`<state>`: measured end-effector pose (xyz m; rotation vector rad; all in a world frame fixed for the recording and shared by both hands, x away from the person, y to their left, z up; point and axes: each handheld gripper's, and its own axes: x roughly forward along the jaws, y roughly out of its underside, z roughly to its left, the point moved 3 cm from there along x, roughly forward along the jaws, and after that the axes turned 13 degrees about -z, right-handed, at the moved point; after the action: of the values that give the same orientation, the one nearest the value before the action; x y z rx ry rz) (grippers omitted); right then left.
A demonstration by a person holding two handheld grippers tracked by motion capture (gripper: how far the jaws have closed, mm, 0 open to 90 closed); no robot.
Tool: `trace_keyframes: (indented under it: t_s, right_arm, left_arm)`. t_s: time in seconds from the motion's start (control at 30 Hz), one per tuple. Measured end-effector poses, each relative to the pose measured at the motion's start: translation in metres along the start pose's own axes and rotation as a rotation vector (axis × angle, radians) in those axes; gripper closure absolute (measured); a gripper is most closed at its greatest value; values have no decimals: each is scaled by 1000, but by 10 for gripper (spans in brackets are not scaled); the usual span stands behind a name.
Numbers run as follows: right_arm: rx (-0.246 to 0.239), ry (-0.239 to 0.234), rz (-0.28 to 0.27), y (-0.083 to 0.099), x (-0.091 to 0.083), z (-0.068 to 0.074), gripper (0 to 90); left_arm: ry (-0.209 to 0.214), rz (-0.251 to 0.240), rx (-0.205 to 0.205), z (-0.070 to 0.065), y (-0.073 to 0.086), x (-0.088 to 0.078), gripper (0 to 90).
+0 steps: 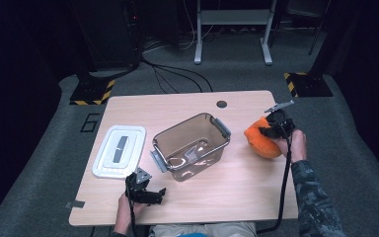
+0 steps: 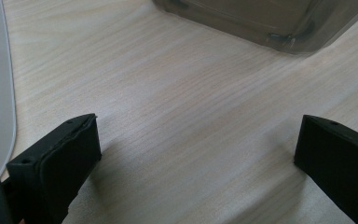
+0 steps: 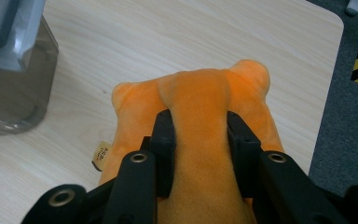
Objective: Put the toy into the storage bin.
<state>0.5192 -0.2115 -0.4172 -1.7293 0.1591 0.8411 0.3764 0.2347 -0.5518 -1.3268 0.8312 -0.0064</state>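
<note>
orange plush gripped, box still waiting

while the right tongs pinch a fold of the orange plush toy at the right side of the high view, near the table's right edge, the job looks to be only at its start; the black jaws are closed hard on the soft body, the fabric bulging up between them, so the toy is firmly held; whether it has fully left the tabletop i cannot tell; in the high view the same toy sits well apart from the clear plastic box at the centre of the frame; that box stands open with nothing in it that i can make out; its white lid lies flat at the left of the frame, just beside the box.

the left tongs rest at the lower left of the high view, near the table's front edge; their jaws stand wide apart with nothing between them.

done, by my reading: the lid is off and the toy is grasped; left: carrying the toy over, lowering it into the box, releasing it, and probably fitting the lid.
</note>
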Motion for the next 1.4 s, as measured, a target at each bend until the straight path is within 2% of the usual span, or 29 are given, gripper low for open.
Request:
trace_keyframes:
  t_s: [0.43, 0.87, 1.4]
  right_arm:
    - [21, 2, -26, -25, 2, 5, 682]
    - [39, 8, -48, -50, 12, 13, 681]
    - [50, -14, -106, -82, 2, 31, 681]
  left_arm:
    - [0, 0, 0, 0, 0, 0, 1]
    - [0, -1, -1, 0, 0, 0, 1]
    - [0, 0, 0, 0, 0, 0, 1]
